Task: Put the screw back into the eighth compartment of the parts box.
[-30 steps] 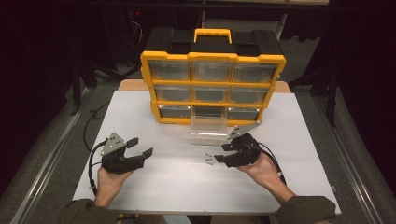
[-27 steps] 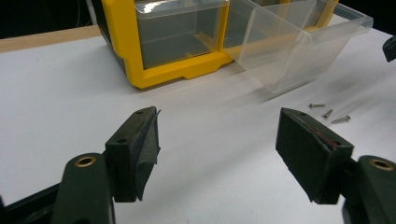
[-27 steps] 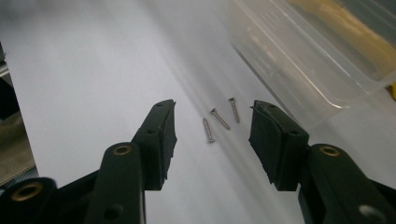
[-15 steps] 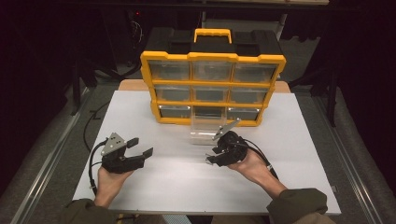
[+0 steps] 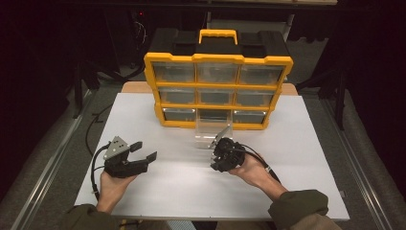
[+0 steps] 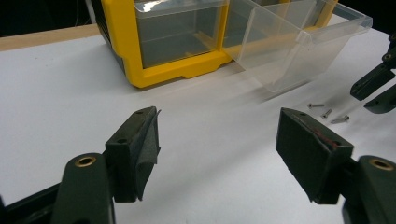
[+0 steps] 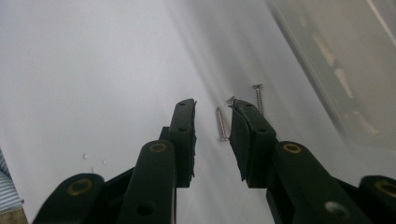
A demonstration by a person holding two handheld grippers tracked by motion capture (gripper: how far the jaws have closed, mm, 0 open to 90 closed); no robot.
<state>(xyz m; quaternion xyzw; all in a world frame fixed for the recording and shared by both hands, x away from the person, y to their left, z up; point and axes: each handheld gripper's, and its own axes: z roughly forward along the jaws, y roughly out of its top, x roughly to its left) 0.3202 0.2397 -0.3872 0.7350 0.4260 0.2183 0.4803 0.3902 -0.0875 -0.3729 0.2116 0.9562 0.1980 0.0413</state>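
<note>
With the clear drawer (image 5: 213,133) pulled out onto the counter (image 5: 143,196), the right gripper (image 7: 212,123) has been narrowing around one loose screw (image 7: 222,123), not yet pinched; the left gripper (image 6: 217,140) waits spread.

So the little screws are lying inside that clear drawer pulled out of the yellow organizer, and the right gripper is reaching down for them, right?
Not quite. The screws lie loose on the white table, beside the clear drawer, not in it; the left gripper view and the right gripper view both show this. The rest holds: the drawer is pulled out of the yellow organizer, and the right gripper, jaws just closing, points at them with one screw between its tips.
</note>
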